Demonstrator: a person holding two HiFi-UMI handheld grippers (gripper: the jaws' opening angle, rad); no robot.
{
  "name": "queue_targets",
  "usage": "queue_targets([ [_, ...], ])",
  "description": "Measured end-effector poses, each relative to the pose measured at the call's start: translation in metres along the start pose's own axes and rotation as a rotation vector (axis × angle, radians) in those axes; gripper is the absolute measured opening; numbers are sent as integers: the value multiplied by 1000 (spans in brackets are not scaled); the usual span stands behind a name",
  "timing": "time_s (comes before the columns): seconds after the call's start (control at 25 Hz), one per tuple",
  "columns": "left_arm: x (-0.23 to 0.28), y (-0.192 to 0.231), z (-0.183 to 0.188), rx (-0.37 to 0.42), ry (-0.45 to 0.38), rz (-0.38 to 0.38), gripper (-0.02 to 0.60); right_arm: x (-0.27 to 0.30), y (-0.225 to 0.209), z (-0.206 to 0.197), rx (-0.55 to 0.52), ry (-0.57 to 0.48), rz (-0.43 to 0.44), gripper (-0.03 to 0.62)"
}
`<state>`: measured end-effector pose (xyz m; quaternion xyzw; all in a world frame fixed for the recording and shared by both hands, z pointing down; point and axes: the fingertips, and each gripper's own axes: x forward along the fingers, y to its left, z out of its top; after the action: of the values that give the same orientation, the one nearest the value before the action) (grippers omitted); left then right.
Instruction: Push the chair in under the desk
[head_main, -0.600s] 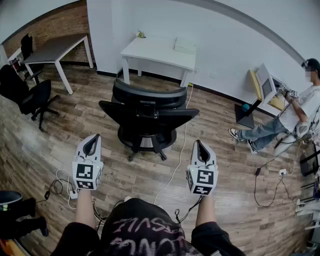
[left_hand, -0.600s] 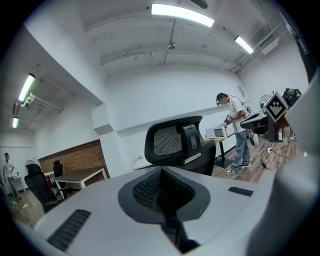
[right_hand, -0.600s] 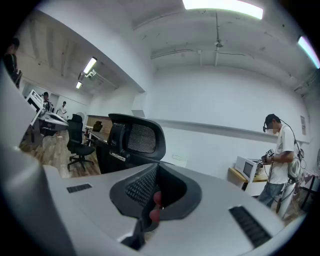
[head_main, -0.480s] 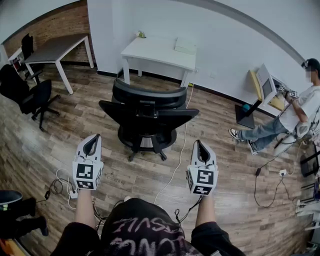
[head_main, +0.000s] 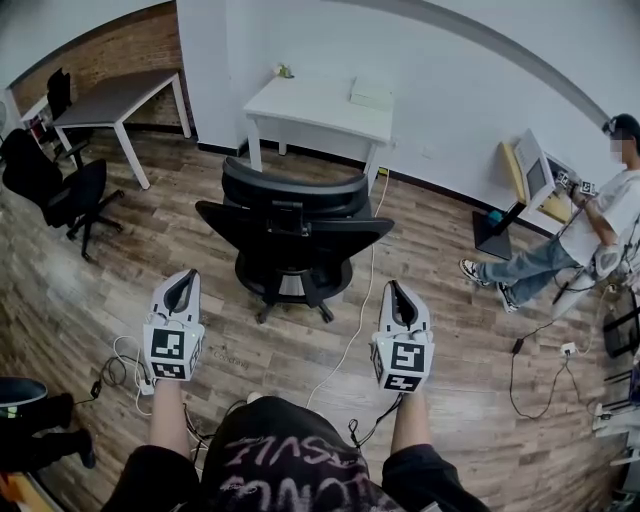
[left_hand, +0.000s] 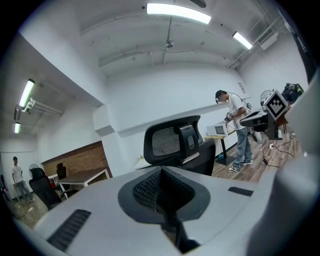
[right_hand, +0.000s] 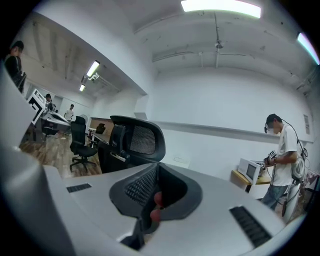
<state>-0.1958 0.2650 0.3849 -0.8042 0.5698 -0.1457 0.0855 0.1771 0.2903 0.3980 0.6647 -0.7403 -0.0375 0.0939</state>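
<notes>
While the black office chair (head_main: 293, 228) stands on the wood floor, well short of the white desk (head_main: 320, 108), left gripper (head_main: 182, 290) and right gripper (head_main: 398, 300) hang closed and empty; best press its backrest evenly, steering straight.

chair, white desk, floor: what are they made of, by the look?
Office chair: matte black; headrest looks like mesh in a plastic frame, weave visible in the left gripper view. White desk: smooth matte white top and legs, probably laminate or painted board. Floor: grained brown planks with slight sheen; wood or laminate, can't tell.
</notes>
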Motion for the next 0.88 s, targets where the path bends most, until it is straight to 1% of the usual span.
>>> queue_targets([
  [0.28,-9,-10,3,42,32,33,15,-10,-6,-7,-6,-16,61,29],
  [0.4,-9,-11,12,64,28,53,15,-12,-12,-13,-15,-6,68,29],
  [0.48,-8,-14,17,61,25,60,15,-12,-17,-15,-17,-1,71,29],
  [0.56,-6,-17,15,56,28,60,15,-10,-19,-15,-17,-3,79,29],
  [0.76,2,-21,13,96,23,51,15,-1,-18,-17,-22,-9,90,29],
  [0.88,12,-16,8,103,32,42,15,10,-15,-19,-23,-10,90,29],
])
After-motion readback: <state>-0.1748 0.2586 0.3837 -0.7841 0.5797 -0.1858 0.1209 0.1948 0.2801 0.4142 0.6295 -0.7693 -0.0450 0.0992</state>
